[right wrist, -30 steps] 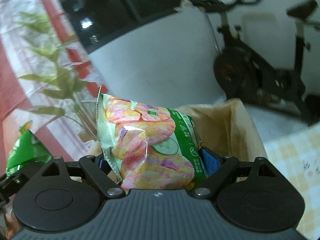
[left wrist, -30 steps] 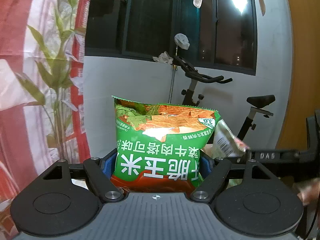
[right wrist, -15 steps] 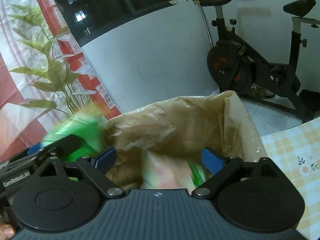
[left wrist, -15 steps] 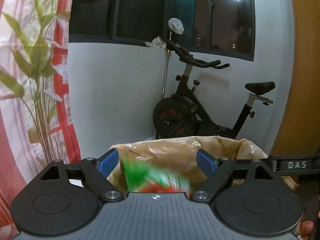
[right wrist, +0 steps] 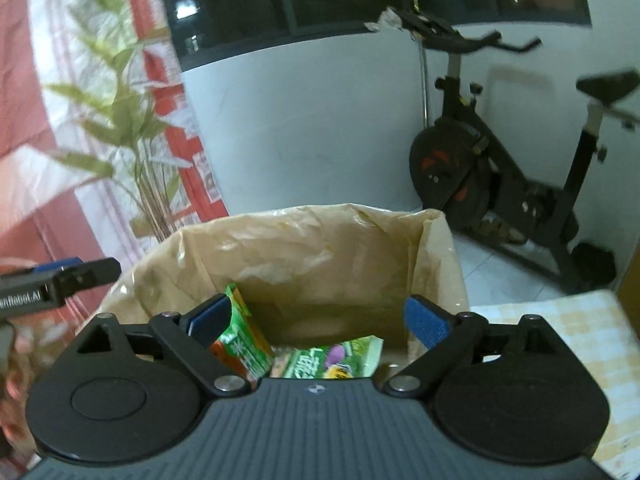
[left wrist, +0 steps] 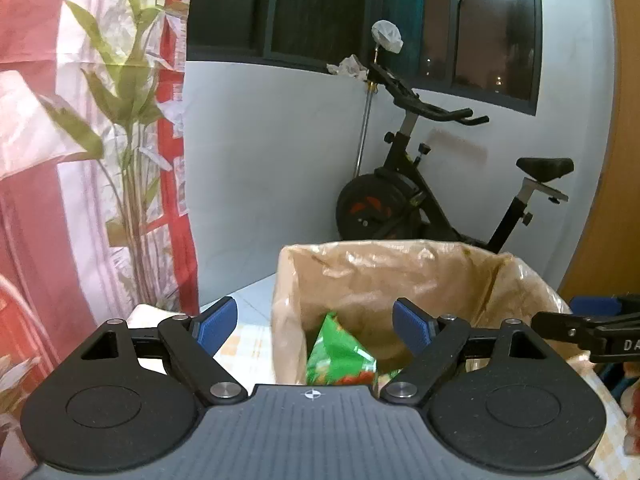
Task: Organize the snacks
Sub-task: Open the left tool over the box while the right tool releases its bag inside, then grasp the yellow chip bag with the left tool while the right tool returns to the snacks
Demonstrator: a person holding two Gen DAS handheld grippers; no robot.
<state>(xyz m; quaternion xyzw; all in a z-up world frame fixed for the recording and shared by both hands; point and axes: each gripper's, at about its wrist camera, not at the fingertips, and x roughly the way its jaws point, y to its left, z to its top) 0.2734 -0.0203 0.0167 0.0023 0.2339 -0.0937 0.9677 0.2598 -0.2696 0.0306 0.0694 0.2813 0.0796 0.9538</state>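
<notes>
Left wrist view. Left tool (left wrist: pixel 314 322) jaws stand wide apart, nothing between the blue pads (left wrist: pixel 412 325). Straight ahead, a box lined with tan plastic (left wrist: pixel 400 272), open at the top. Green snack bag (left wrist: pixel 340 356) lies inside, at about 7 o'clock within the box, propped on edge; print too small to read here. Right tool (left wrist: pixel 588 330) enters at 3 o'clock, an arm lettered "DA", rest cut off. Checked cloth of the bench (left wrist: pixel 244 344) shows at 9 o'clock of the box. Exercise bike (left wrist: pixel 416 196) at 1 o'clock against the white wall (left wrist: pixel 260 160); leaf-print curtain (left wrist: pixel 92 128) at 10 o'clock; dark window (left wrist: pixel 360 12) at 12. This view alone shows the bright lamp glare in the window glass.

Right wrist view, slightly blurred. Right tool (right wrist: pixel 324 320) jaws also wide apart, gripping nothing. Same lined box (right wrist: pixel 320 240) dead ahead. Here two packets are seen: the green snack bag (right wrist: pixel 244 344) leaning at 8 o'clock inside the box, white Chinese characters on it that I cannot make out, and a second packet, pale green with purple (right wrist: pixel 340 360), lying flat at 6 o'clock, only hinted at from the other side. Left tool (right wrist: pixel 56 280) at 9 o'clock, lettering ending "Rebel.AI". Checked bench cloth (right wrist: pixel 560 340) at 3 o'clock. Bike (right wrist: pixel 500 168) at 2 o'clock.
</notes>
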